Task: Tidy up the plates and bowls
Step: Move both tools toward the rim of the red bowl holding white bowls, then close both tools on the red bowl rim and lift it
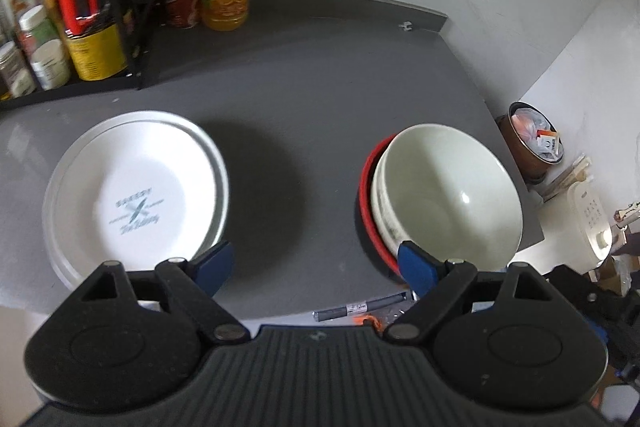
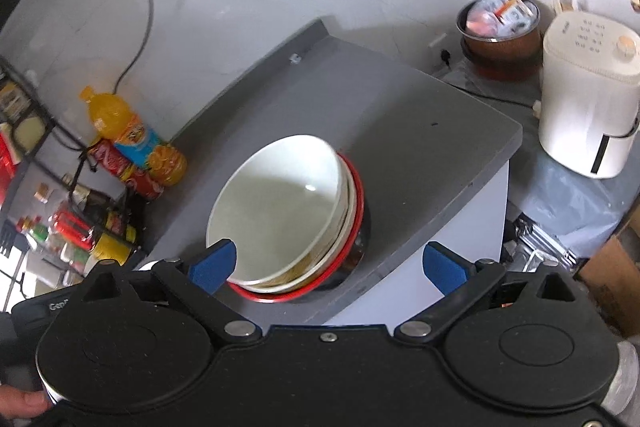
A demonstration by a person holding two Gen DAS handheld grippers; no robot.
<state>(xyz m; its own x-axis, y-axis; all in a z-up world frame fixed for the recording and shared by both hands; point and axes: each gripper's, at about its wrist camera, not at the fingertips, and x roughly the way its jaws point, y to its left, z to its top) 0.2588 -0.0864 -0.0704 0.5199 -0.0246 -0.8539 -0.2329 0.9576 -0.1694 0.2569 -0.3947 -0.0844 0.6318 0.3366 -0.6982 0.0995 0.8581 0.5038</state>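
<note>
Left wrist: left gripper [image 1: 316,265] is held spread and empty, plates [image 1: 136,193] lying beyond its left finger, bowls [image 1: 440,195] stacked beyond its right finger. Right wrist: right gripper [image 2: 328,267] is likewise spread and empty, with the bowls [image 2: 284,215] seen just ahead of its left finger, judged nearer this hand.

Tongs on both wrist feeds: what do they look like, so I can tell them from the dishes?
Both match: the left tongs and right tongs have blue pads on black linkage arms with silver pivot pins, above two round black housings. The left's centre plate is ribbed; the right's is smooth, with partial white lettering at its left edge. No cables or sleeves visible.
</note>
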